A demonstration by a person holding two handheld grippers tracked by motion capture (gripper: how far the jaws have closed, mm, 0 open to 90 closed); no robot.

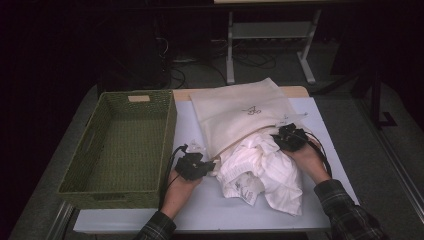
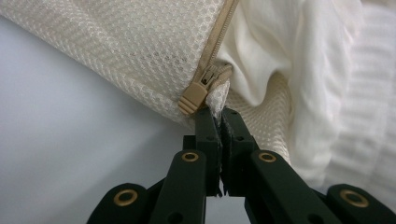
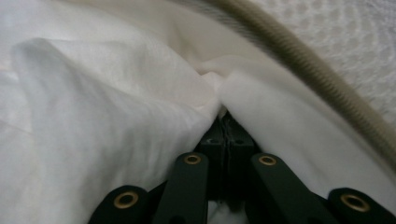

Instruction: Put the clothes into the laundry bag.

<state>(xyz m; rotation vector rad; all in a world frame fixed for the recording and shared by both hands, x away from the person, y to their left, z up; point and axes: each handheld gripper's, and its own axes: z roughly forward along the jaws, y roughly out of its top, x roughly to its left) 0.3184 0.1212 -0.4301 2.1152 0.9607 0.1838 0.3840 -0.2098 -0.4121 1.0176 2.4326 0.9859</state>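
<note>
In the high view a cream mesh laundry bag (image 1: 240, 112) lies flat on the pale counter (image 1: 200, 210), its open mouth toward the person, and a crumpled white garment (image 1: 262, 172) spills out of that mouth onto the counter. A green woven basket (image 1: 95, 150) stands just left of the bag. The left tongs (image 1: 212, 165) sit at the left corner of the bag's mouth, held in the left hand (image 1: 182, 187). The right tongs (image 1: 280, 136) sit at the right side of the mouth, where garment and bag edge meet, with the right hand (image 1: 310, 157) behind them.

In the left gripper view the left tongs (image 2: 220, 114) are pressed together on the mesh edge of the laundry bag (image 2: 130, 51), just below the tan zipper pull (image 2: 198, 91) at the end of the zipper. White garment (image 2: 299, 70) folds lie to the right, inside the bag.

In the right gripper view the right tongs (image 3: 223, 116) are pressed together, pinching a fold of the white garment (image 3: 102, 107), which bunches around their tips. The bag's tan zipper edge (image 3: 299, 56) curves past above them, with mesh beyond it
</note>
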